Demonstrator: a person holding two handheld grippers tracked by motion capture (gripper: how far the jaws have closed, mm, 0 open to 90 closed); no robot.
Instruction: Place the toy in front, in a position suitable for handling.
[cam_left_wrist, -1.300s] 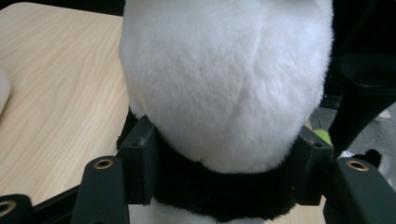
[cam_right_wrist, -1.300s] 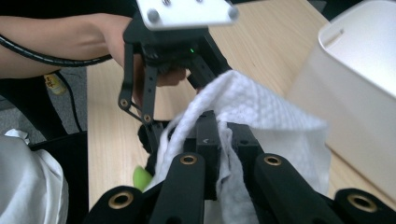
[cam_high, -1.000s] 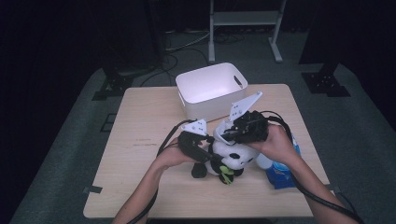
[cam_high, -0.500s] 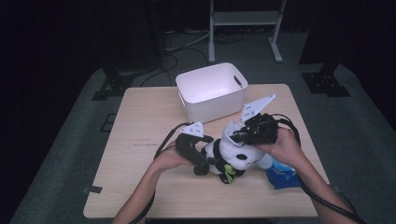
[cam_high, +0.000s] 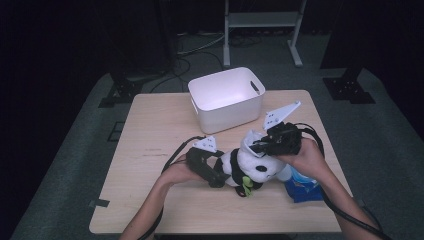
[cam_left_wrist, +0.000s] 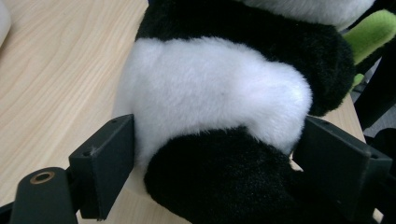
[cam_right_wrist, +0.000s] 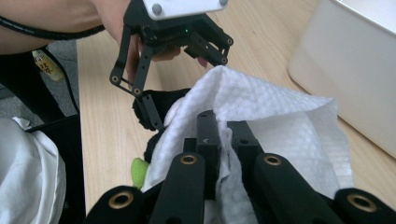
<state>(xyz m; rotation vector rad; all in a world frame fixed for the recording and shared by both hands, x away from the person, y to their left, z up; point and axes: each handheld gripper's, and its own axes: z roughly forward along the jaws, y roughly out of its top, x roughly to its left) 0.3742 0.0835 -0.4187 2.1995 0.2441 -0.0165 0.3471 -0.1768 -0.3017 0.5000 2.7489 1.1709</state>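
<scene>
A black-and-white panda plush (cam_high: 250, 167) lies on the wooden table (cam_high: 150, 135) near its front edge. My left gripper (cam_high: 209, 172) is at the plush's left side. Its jaws have just been closing, and both pads (cam_left_wrist: 112, 158) press the panda's body (cam_left_wrist: 210, 102) between them. Just above the plush's head, my right gripper (cam_high: 265, 144) is shut on a white paper towel (cam_high: 251, 140). From the right gripper's own camera the towel (cam_right_wrist: 275, 107) drapes over the closed jaws of that gripper (cam_right_wrist: 224, 135), with the left gripper (cam_right_wrist: 173, 28) beyond it.
A white plastic bin (cam_high: 226, 97) stands at the back middle of the table, also seen at the right edge as the bin (cam_right_wrist: 355, 65). A blue packet (cam_high: 302, 189) lies under the right hand at the front right. Dark floor and stands surround the table.
The left gripper has come down onto the panda's left side and now holds its body. The right gripper with the towel has shifted a little to the right.
</scene>
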